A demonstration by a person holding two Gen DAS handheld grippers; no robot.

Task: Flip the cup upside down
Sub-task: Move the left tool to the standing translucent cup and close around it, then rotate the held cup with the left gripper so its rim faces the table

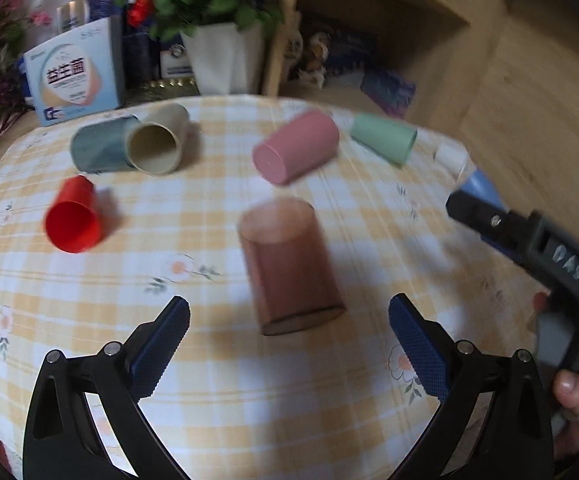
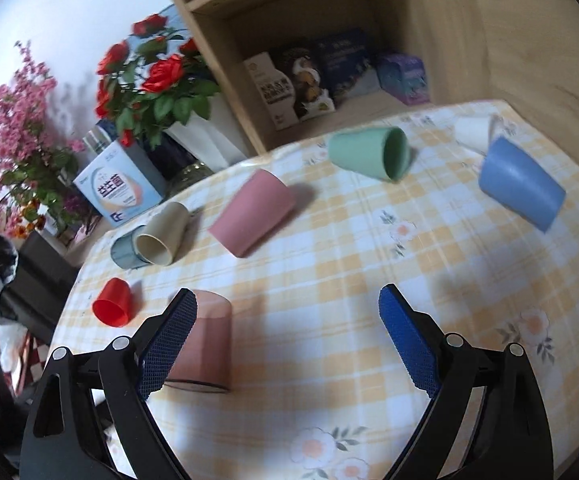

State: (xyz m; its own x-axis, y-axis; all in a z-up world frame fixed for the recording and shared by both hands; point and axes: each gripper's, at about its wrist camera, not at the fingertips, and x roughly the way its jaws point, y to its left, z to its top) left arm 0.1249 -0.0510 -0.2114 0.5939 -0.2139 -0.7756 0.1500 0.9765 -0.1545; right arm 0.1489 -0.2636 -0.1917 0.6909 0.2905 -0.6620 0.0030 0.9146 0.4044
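A translucent brown cup (image 1: pixel 289 266) stands upside down on the checked tablecloth (image 1: pixel 249 380), just ahead of my open, empty left gripper (image 1: pixel 289 312). In the right wrist view the brown cup (image 2: pixel 209 344) sits behind the left finger of my open, empty right gripper (image 2: pixel 287 300). Several other cups lie on their sides: red (image 1: pixel 74 218), grey-blue (image 1: pixel 99 150), beige (image 1: pixel 159 140), pink (image 1: pixel 295 148), green (image 1: pixel 383 138). A blue cup (image 2: pixel 521 184) lies at the right. My right gripper also shows in the left wrist view (image 1: pixel 537 240), at the table's right edge.
A white vase of red roses (image 1: pixel 225 56), a blue-white box (image 1: pixel 75 76) and pink flowers (image 2: pixel 13 128) stand behind the table. A wooden shelf (image 2: pixel 329 8) with boxes is at the back right. A small white cup (image 2: pixel 473 130) lies near the far edge.
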